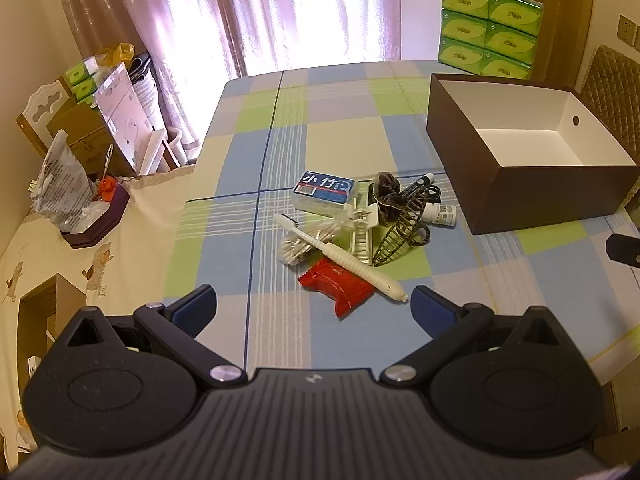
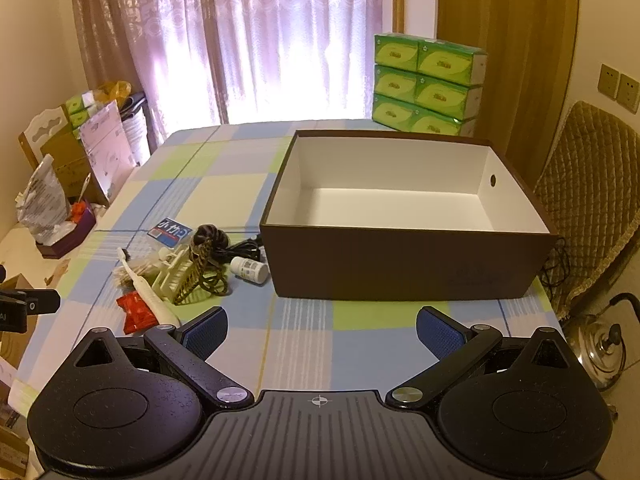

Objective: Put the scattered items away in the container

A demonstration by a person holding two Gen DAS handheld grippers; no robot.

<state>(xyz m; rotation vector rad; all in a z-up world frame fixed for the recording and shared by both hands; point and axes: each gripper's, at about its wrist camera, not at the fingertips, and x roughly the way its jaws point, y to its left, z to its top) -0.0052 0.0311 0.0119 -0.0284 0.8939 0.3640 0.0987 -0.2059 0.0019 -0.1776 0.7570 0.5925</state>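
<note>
Fingers of the left gripper (image 1: pixel 314 306) are spread wide with nothing between them; those of the right gripper (image 2: pixel 322 328) are likewise spread wide and empty. At frame centre in the left view a scattered pile is seen on the checked tablecloth (image 1: pixel 256 152): white toothbrush (image 1: pixel 340 254) laid over a red packet (image 1: pixel 340 290), blue-labelled box (image 1: pixel 324 192), cotton swab bag (image 1: pixel 300 244), white hair clip (image 1: pixel 362 228), brown claw clip (image 1: pixel 398 228), dark scrunchie (image 1: pixel 386 192), small white bottle (image 1: pixel 440 213). The brown box (image 1: pixel 552 204), white inside and empty, is placed just right of the pile. Green tissue boxes (image 1: pixel 490 36) are stacked in the upper right.
</note>
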